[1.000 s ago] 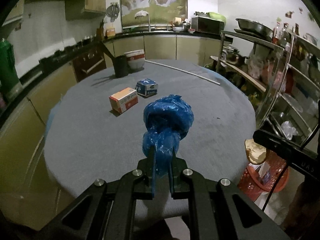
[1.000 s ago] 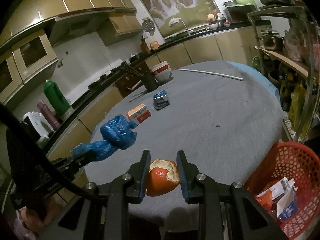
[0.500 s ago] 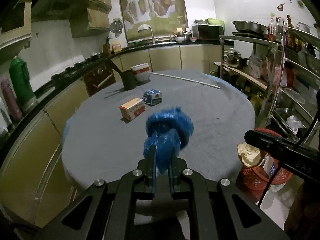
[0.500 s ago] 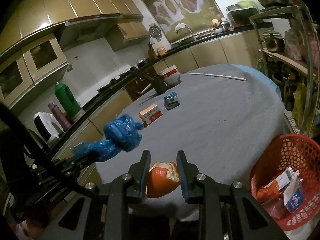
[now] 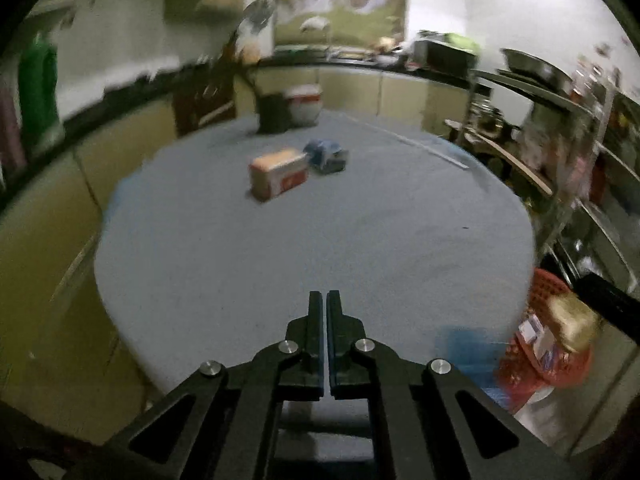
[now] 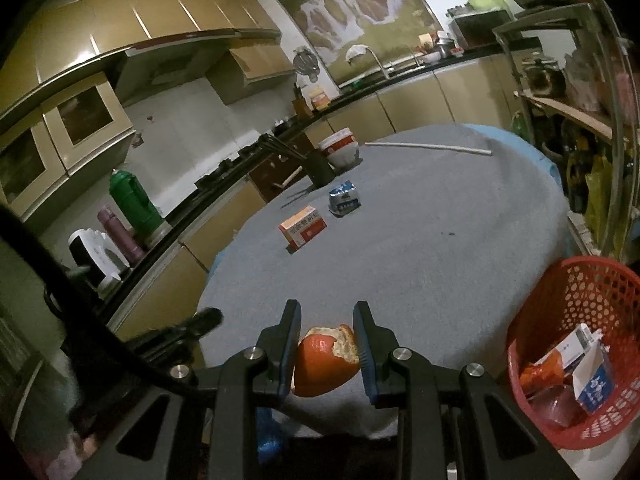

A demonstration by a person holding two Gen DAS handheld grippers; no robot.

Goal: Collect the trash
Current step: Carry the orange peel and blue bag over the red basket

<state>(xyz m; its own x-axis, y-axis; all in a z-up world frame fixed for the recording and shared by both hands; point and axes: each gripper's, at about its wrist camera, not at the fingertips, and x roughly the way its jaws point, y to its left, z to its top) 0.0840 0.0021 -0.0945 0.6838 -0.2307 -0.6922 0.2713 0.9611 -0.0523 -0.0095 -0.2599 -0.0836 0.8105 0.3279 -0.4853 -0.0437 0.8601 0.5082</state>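
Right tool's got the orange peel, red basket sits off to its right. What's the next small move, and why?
Probably swing the right tool rightward until it is over the red basket, then open it. The orange peel is clamped between its fingers above the table's near edge, and the basket, already holding cartons, stands just beyond that edge.

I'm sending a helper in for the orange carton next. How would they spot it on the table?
Find the round grey table. Near its middle lie two small cartons side by side; the orange carton is nearer, red and white print, beside the blue carton.
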